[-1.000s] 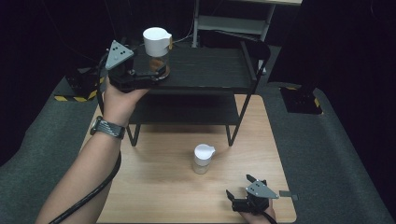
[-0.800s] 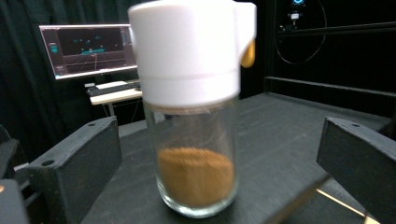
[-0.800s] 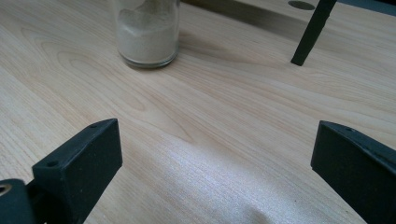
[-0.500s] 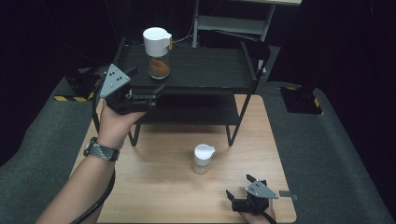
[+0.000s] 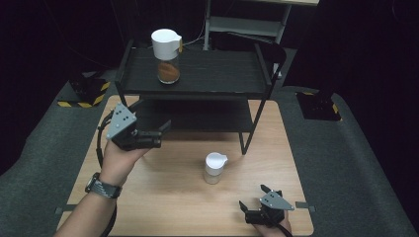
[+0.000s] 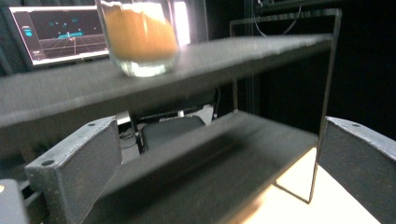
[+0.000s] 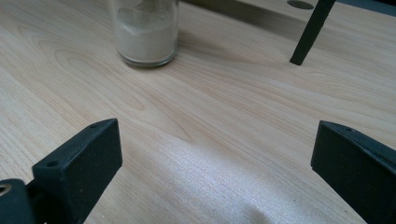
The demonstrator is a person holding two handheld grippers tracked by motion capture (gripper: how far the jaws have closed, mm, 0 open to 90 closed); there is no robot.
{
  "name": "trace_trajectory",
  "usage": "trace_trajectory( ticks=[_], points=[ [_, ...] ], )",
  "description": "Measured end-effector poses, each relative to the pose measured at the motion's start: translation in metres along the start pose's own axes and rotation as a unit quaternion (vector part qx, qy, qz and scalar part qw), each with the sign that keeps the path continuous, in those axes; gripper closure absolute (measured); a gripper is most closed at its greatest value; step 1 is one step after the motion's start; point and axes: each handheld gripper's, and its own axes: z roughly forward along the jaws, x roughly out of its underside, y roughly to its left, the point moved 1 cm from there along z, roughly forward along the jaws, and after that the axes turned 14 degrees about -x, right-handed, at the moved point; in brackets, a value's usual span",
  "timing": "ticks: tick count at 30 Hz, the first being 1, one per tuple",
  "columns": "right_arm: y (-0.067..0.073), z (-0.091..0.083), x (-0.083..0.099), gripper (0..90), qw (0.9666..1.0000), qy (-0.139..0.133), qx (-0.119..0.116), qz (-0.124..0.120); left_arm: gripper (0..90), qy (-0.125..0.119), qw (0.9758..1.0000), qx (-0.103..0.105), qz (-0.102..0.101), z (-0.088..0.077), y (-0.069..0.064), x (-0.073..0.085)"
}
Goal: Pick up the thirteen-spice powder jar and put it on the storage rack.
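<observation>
Now brown-powder jar (image 5: 167,57) upright on top shelf (image 5: 217,74), white-capped.

Overhead view faces forward; gripper views sit low near shelf (image 5: 197,74).

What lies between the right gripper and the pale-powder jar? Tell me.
Bare wooden table alone, in the right gripper view: the right gripper, open, faces the pale-powder jar across it.
</observation>
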Motion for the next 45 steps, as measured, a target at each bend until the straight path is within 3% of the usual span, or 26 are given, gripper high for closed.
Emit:
trace_trajectory(
  ticks=[4, 7, 15, 21, 24, 27, 32, 38, 45],
  points=[
    [-0.001, 0.0, 0.0, 1.2, 1.0, -0.001, -0.001, 0.001, 0.3, 0.012, 0.9999, 0.004, -0.001, -0.005, -0.002, 0.013],
    [0.0, 0.0, 0.0, 1.2, 1.0, 0.0, -0.001, 0.0, 0.3, 0.02, 0.9997, 0.014, -0.002, -0.01, -0.003, 0.033],
    [0.001, 0.0, -0.001, 1.2, 1.0, 0.003, 0.001, -0.002, 0.3, 0.046, 0.9984, 0.017, -0.029, -0.022, -0.005, 0.076],
    [0.001, 0.001, -0.001, 1.1, 1.0, 0.004, 0.001, -0.004, 0.3, 0.062, 0.9974, 0.015, -0.031, -0.03, -0.01, 0.104],
    [0.002, 0.001, -0.001, 1.2, 1.0, 0.004, 0.002, -0.005, 0.4, 0.077, 0.9967, 0.015, -0.021, -0.032, -0.013, 0.114],
    [0.003, 0.001, -0.001, 1.1, 1.0, 0.005, 0.003, -0.007, 0.4, 0.094, 0.9951, 0.023, -0.022, -0.035, -0.016, 0.131],
    [0.005, 0.002, -0.002, 1.1, 0.9999, 0.006, 0.006, -0.009, 0.4, 0.104, 0.9939, 0.03, -0.022, -0.041, -0.015, 0.146],
    [0.006, 0.004, -0.003, 1.0, 0.9999, 0.005, 0.01, -0.001, 0.4, 0.12, 0.9915, 0.034, -0.037, -0.049, -0.015, 0.165],
    [0.008, 0.008, -0.006, 0.9, 0.9998, 0.01, 0.016, -0.003, 0.4, 0.148, 0.9882, 0.037, -0.016, -0.054, -0.017, 0.166]
  ],
)
